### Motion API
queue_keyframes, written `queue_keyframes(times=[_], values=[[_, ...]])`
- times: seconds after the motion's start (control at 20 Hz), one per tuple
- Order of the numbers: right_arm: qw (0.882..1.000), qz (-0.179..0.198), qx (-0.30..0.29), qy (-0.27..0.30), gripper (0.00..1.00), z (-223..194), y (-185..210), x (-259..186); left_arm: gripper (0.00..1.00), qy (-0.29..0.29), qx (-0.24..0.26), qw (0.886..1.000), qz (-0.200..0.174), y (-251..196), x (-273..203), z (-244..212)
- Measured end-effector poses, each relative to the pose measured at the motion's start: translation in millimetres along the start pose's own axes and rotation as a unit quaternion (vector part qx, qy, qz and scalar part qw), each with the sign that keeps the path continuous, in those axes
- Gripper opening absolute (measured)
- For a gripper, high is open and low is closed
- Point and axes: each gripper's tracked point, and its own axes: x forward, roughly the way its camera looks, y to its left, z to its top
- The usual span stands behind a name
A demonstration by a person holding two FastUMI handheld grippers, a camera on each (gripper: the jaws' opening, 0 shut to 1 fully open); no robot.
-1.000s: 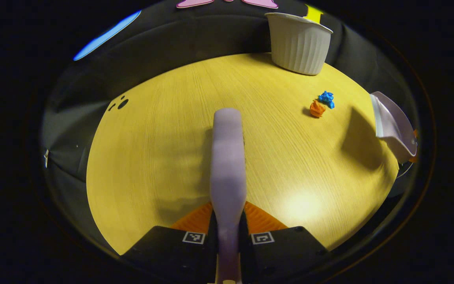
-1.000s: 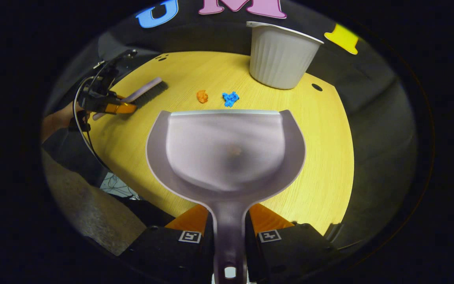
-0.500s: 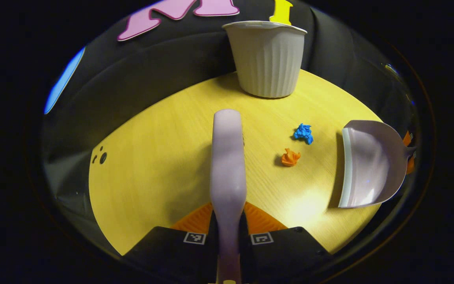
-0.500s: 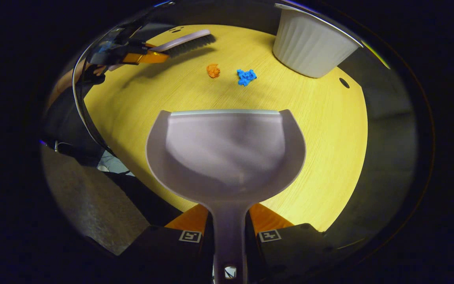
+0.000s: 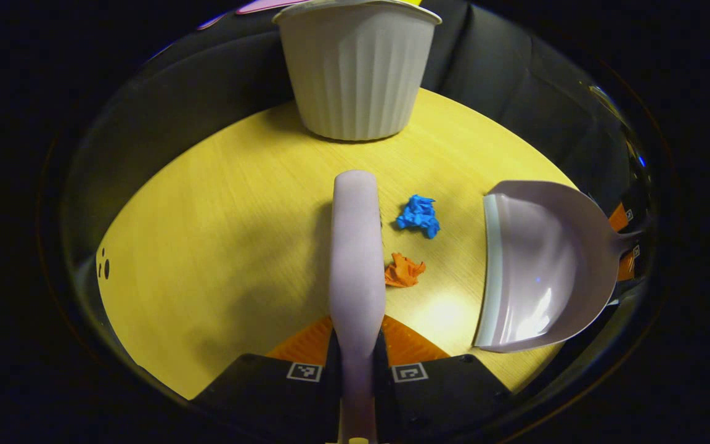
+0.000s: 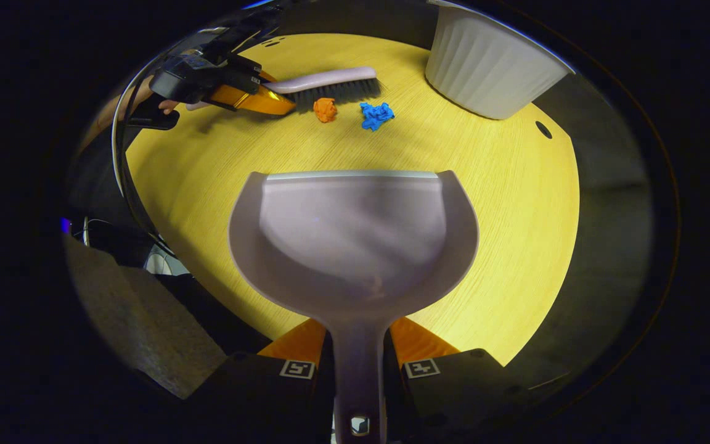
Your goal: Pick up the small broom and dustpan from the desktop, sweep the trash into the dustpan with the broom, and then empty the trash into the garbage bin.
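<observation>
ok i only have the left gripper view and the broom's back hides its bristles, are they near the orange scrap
observer: yes. In the right gripper view the broom has its bristles right behind the orange scrap, about touching it.
operator: is the dustpan held properly
observer: the dustpan has its handle clamped between the fingers of the right gripper.
operator: anything past the bin
observer: a dark hole in the tabletop, beside the bin.
</observation>
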Motion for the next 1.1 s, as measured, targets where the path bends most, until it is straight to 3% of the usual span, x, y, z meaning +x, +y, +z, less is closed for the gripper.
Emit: queue_keyframes(times=[0.3,0.45,0.6,0.65,0.7,0.8,1.1], values=[[1.000,0.002,-0.018,-0.010,0.38,0,-7,3,0.24,0.016,0.015,0.992,-0.128,-83,2,4],[0.999,0.006,-0.022,-0.026,0.38,-1,-7,7,0.27,0.028,0.015,0.986,-0.166,-105,-4,4],[0.998,0.001,-0.014,-0.061,0.38,-1,-8,13,0.27,0.017,-0.005,0.989,-0.149,-109,-23,5],[0.997,-0.001,-0.006,-0.074,0.43,-1,-7,13,0.27,0.008,-0.017,0.990,-0.140,-108,-29,6],[0.996,-0.001,0.002,-0.086,0.38,0,-5,12,0.27,-0.003,-0.028,0.991,-0.134,-108,-39,10],[0.994,-0.002,0.027,-0.108,0.38,2,-1,11,0.27,-0.027,-0.047,0.992,-0.110,-98,-58,11],[0.982,-0.024,0.101,-0.155,0.38,20,-24,-36,0.27,-0.075,-0.093,0.993,0.011,-48,-104,-15]])
